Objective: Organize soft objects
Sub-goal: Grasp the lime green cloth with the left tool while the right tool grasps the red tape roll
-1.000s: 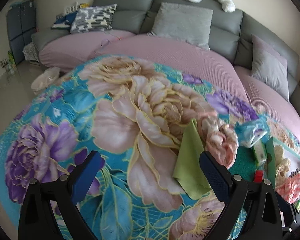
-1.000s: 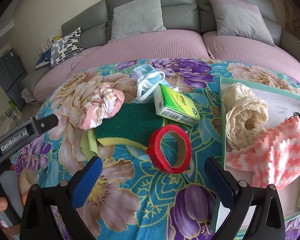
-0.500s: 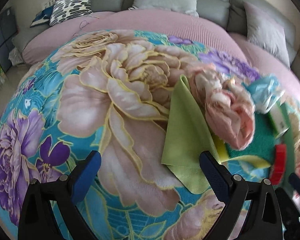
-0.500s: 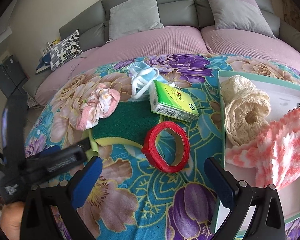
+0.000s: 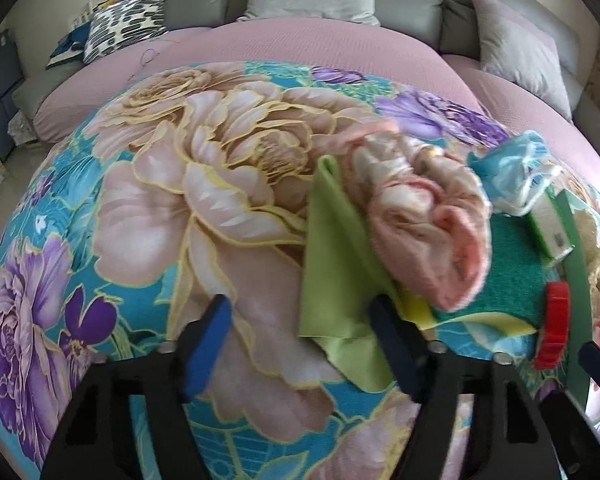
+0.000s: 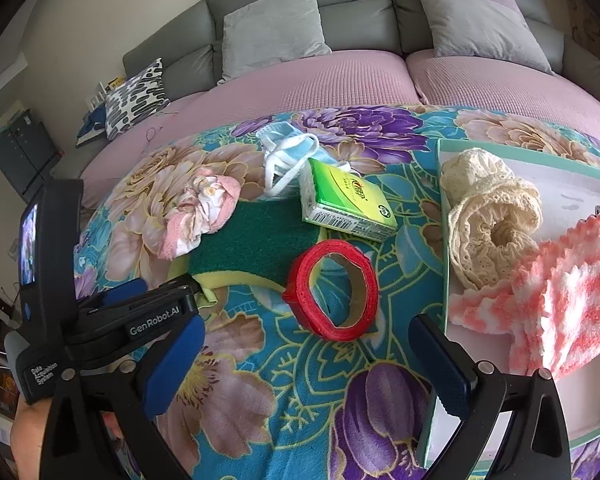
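The left gripper (image 5: 300, 334) tilts steeply down at the lower centre of its view, jaws closing with a corner of the green cloth (image 5: 336, 276) between them, not yet pinched. The right gripper (image 6: 308, 364) hangs spread and empty below the red tape roll (image 6: 332, 284), lower centre.

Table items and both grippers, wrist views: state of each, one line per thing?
left gripper: jaws closing over green cloth edge, not pinched yet
right gripper: open, empty
green cloth: flat, partly under pink towel
pink towel: crumpled, on sponge edge
sponge: flat
red tape roll: tilted
tissue pack: closed
tray: holds cream lace, pink knit
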Motion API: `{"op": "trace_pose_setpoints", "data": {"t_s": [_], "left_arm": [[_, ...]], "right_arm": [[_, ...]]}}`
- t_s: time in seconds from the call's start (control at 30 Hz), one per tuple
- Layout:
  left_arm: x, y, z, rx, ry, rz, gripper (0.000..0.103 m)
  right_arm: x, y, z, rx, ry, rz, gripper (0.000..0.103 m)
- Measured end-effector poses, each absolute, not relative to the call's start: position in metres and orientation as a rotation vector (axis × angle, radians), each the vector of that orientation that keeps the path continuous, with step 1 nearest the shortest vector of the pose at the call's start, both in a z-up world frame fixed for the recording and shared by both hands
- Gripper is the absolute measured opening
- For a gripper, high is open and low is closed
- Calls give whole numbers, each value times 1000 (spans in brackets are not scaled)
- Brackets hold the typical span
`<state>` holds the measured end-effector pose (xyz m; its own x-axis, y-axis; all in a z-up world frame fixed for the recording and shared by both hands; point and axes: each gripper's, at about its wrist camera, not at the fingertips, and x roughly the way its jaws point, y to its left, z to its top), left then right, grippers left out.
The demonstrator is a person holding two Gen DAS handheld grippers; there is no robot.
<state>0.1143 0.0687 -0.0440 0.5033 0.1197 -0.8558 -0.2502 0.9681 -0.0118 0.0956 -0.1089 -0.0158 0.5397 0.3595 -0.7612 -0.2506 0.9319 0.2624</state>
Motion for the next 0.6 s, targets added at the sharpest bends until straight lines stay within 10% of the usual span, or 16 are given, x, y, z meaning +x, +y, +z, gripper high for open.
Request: {"op": "trace_pose_setpoints", "data": {"t_s": [0.37,0.6], "left_arm": [[115,56,-40,-150,1012,109,11],[108,63,-30,-194,988,102,4]], "right_arm": [[95,-107,-17,116,938,365,103],[96,-108,-18,116,945,360,103]]}}
